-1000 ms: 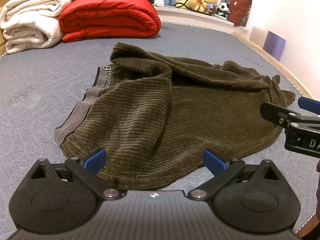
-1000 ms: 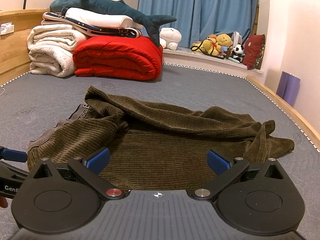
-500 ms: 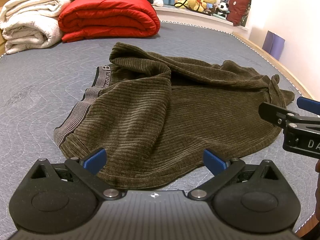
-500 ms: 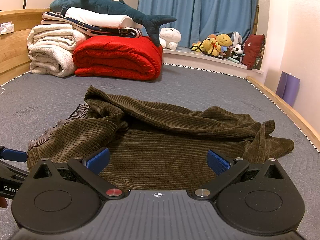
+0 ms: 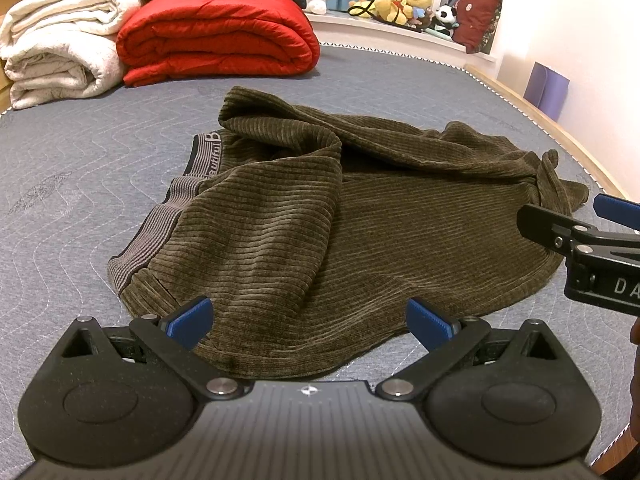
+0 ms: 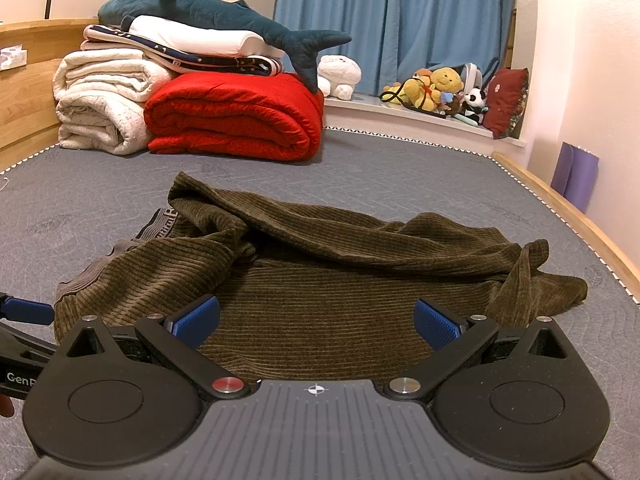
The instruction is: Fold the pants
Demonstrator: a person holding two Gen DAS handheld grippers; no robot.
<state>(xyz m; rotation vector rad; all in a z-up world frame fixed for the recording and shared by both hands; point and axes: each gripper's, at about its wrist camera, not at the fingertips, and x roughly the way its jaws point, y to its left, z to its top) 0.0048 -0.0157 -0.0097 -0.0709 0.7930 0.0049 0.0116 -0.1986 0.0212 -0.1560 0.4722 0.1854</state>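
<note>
While both are held low at the near edge, the left claw (image 5: 308, 322) and right claw (image 6: 316, 322) gape wide, gripping nothing. Just beyond, rumpled olive corduroy pants (image 5: 340, 224) lie on the bed (image 5: 80, 160); farther back, seemingly against its headboard, sits a red quilt (image 6: 236, 116).

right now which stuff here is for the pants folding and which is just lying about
For the job: brown corduroy pants, left gripper, right gripper.

Lying about: red quilt, white blankets, shark plush, soft toys, purple mat.
</note>
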